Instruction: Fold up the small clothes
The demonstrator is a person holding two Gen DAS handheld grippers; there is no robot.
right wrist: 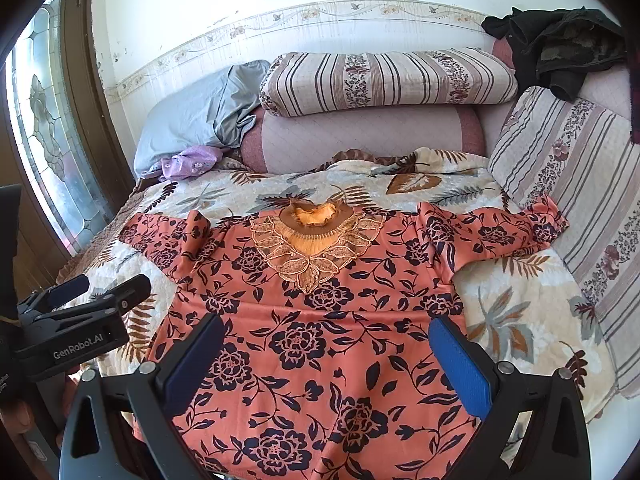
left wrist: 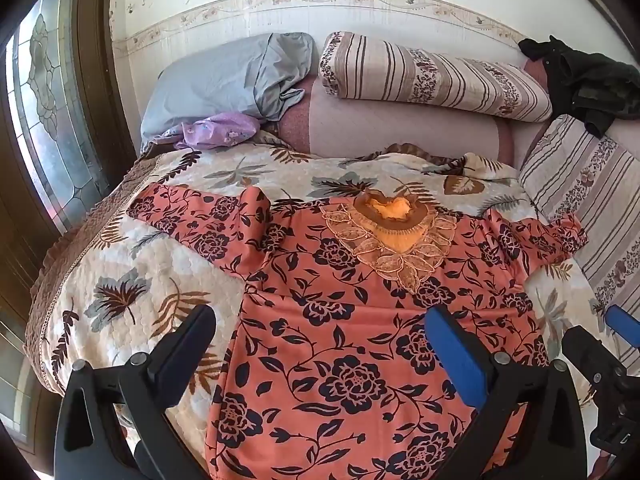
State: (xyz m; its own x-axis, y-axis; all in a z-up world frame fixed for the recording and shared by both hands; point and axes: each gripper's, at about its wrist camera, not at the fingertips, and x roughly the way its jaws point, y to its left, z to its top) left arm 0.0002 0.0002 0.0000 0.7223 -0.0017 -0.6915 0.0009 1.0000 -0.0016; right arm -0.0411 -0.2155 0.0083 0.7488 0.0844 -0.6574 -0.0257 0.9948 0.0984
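Blouse [right wrist: 320,320] is spread flat face-up on the bed [right wrist: 520,320], right under and ahead of both grippers, left [left wrist: 320,344] and right [right wrist: 326,344], jaws wide open holding nothing, probably lining up the first fold.

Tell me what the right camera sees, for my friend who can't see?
An orange flowery top lies spread flat on a leafy quilt, sleeves out. The right gripper hangs open above it, with pillows behind.

Left hand-held gripper [left wrist: 320,344] and right hand-held gripper [right wrist: 328,348] gape wide.
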